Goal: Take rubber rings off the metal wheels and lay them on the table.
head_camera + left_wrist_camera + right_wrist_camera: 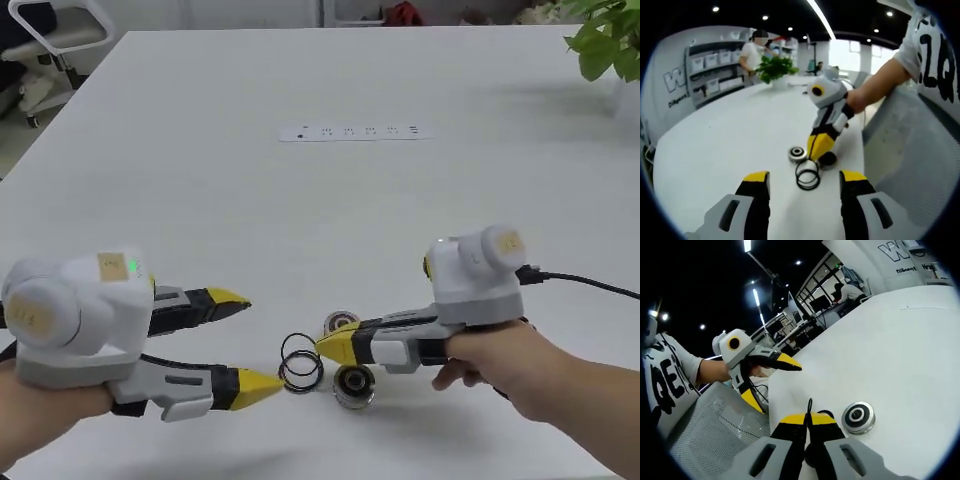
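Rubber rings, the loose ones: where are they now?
Head view, bottom centre: the rubber rings lie between the left tool and the right tool, whose shut tip pinches their edge, beside two metal wheels.

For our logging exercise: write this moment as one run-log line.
left gripper: open, holding nothing | right gripper: shut on ring | wheels: two, on table

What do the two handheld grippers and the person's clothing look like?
Both grippers have rounded white bodies and black jaws with yellow tips. The left gripper carries a tan sticker and a green light; the right gripper has a black cable. The person wears a white shirt with black lettering.
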